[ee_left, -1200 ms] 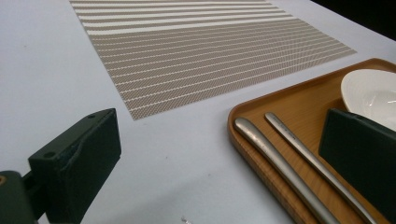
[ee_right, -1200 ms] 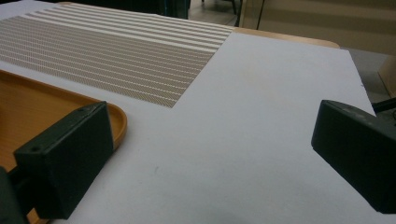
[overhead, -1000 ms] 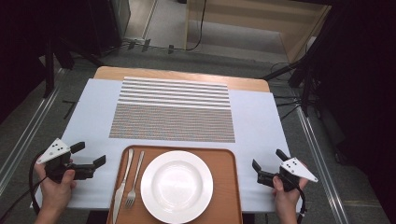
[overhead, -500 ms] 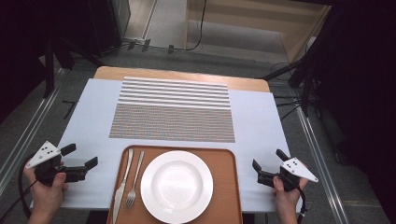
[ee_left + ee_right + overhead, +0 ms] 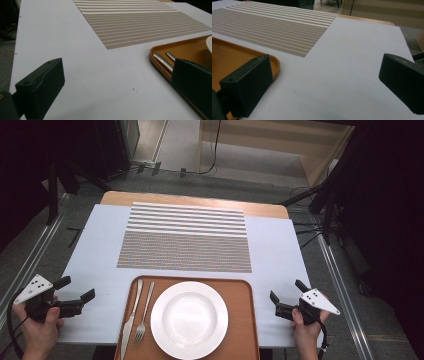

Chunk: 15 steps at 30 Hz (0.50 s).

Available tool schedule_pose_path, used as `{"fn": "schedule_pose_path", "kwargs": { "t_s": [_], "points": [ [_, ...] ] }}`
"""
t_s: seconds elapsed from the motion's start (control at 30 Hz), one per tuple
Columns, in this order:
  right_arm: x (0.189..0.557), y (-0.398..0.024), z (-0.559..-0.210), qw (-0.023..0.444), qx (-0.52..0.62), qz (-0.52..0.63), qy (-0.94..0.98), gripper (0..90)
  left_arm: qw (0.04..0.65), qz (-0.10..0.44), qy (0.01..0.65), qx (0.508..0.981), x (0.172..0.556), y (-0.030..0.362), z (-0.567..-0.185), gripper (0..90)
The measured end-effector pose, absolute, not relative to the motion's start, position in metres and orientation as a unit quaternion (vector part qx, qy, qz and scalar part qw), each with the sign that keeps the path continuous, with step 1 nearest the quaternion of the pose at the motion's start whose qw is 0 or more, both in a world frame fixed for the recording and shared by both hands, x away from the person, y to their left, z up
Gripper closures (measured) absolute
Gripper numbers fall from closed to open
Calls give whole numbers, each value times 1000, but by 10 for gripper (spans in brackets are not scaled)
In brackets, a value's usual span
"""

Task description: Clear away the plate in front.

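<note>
jaws, left: wide apart, nothing between them; my left gripper [image 5: 75, 295] hovers low over the white table cover [image 5: 280, 250], off the tray's left edge.
jaws, right: wide apart too, nothing held; my right gripper [image 5: 290, 297] sits just right of the tray [image 5: 247, 320].
nearest things: knife [image 5: 131, 317] and fork [image 5: 144, 315] lie side by side in the tray's left part, left of the white plate [image 5: 189, 319].
direction: cutlery lies to the right of my left jaws, near; handle ends [image 5: 162, 60] show just past one jaw.
long axis: both run near-to-far, handles at the far end, slightly tilted.
nearer hand: left, I judge; the right one has the plate in between.
placemat: striped woven mat [image 5: 185, 237] beyond the tray, bare.
writing: none readable anywhere.
</note>
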State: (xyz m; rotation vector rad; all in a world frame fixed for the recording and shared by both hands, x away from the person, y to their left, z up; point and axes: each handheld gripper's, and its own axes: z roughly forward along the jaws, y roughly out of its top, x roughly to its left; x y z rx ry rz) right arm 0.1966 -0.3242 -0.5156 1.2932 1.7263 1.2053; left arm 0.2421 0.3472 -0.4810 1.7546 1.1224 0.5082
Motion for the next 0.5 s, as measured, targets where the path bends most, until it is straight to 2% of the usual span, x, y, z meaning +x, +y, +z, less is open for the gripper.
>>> {"fn": "schedule_pose_path", "kwargs": {
  "t_s": [0.5],
  "points": [
    [197,-324,-516,329,494,461,659,0,479,209,468,713,243,352,-483,0]
  ]
}}
